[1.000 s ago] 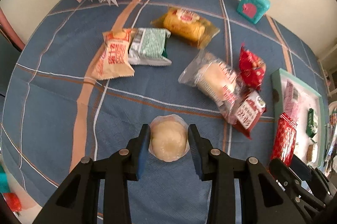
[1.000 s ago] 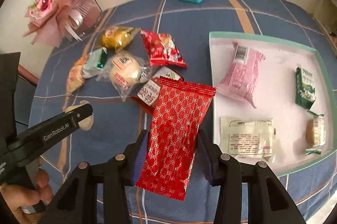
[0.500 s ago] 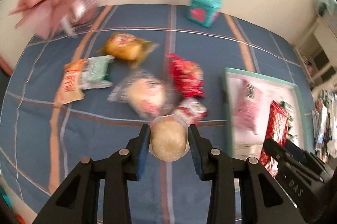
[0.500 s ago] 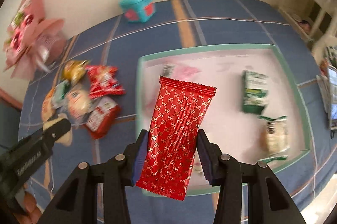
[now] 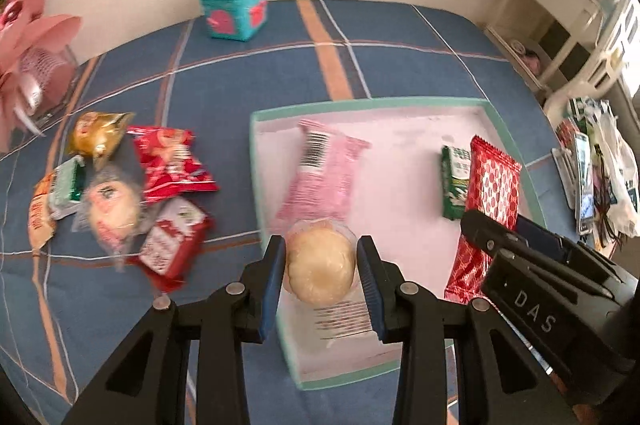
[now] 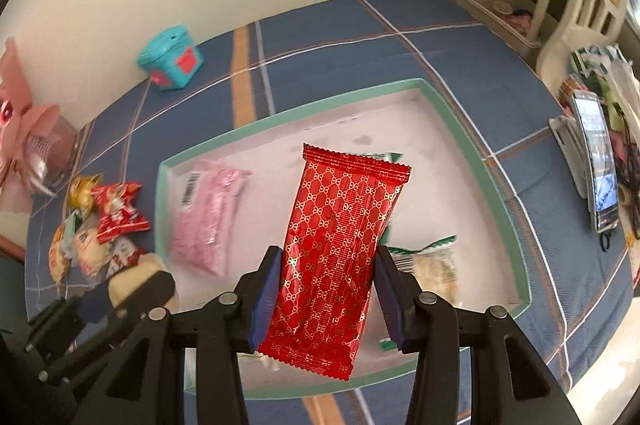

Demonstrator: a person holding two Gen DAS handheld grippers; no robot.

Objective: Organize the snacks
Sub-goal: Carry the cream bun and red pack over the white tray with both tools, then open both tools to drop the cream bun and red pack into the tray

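In the left wrist view, a pale round bun [image 5: 321, 267] in clear wrap is clamped between the pads of the left gripper [image 5: 321, 279], whose jaws are set narrowly on it, as they were a second ago. The bun is now held above the near left corner of the teal-rimmed tray [image 5: 512, 137], where earlier it was held over bare blue plaid cloth [image 5: 400, 65]. A red patterned packet [image 6: 336, 265] is pinched upright at its lower half by the right gripper [image 6: 326, 299], unchanged in grip, and is now carried over the tray's middle rather than beside its left rim. Inside the tray a pink packet [image 5: 324, 177] and a green packet [image 5: 456, 181] are seen lying. The loose snack pile [image 5: 160, 193] has been left behind on the cloth to the left of the tray, and a teal box [image 5: 234, 7] is seen farther off by the wall.
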